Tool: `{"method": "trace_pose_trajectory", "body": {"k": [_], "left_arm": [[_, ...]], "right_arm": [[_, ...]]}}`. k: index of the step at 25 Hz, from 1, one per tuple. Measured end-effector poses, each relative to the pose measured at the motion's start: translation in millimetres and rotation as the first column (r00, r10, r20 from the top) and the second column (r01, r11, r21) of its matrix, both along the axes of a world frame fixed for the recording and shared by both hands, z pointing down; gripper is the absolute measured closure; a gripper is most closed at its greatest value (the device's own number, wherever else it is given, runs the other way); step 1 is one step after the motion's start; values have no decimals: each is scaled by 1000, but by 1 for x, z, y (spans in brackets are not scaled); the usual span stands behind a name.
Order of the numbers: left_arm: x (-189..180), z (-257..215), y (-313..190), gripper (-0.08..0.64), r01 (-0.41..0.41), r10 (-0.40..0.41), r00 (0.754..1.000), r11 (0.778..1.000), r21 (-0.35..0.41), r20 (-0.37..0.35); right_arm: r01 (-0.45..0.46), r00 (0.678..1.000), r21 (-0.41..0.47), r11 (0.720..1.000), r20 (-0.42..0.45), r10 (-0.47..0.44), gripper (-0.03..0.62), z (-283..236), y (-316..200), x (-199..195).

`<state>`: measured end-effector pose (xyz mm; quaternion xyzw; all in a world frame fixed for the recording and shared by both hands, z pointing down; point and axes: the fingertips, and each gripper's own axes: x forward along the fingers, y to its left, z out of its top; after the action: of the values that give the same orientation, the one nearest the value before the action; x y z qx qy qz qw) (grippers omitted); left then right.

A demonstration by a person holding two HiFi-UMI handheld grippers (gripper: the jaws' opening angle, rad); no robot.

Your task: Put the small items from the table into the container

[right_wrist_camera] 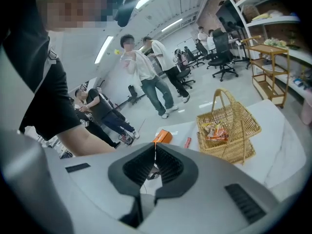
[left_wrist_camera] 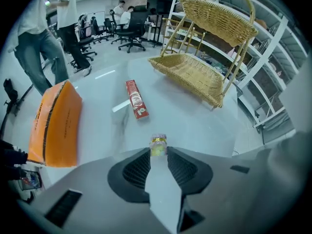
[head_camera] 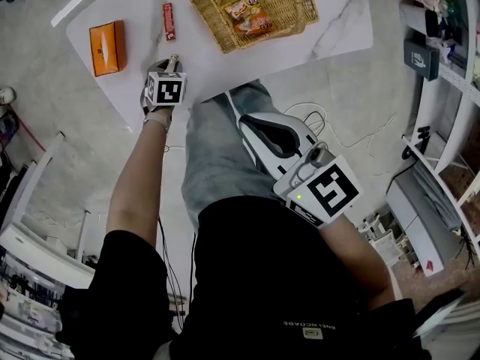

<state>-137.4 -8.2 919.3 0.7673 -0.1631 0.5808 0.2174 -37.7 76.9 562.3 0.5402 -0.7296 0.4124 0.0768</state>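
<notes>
Currently your left gripper (left_wrist_camera: 158, 155) clamps the small jar (left_wrist_camera: 158, 143) at its tips only, over the table's near edge, near-left of the wicker basket (left_wrist_camera: 195, 74). So shallow a pinch may let the jar slip in transfer. Your right gripper (right_wrist_camera: 154, 150) is closed and empty.

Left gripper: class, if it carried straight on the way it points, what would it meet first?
Likely the white table, just beyond the small jar that the left gripper clamps; the red packet lies farther ahead.
</notes>
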Motion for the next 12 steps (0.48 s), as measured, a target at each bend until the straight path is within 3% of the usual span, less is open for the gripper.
{"method": "trace_pose_trajectory", "body": {"k": [12], "left_arm": [[16, -77, -16, 448, -13, 18, 998, 997, 79, -64]], "right_arm": [[1, 1000, 89, 996, -25, 1, 581, -45, -17, 15]]}}
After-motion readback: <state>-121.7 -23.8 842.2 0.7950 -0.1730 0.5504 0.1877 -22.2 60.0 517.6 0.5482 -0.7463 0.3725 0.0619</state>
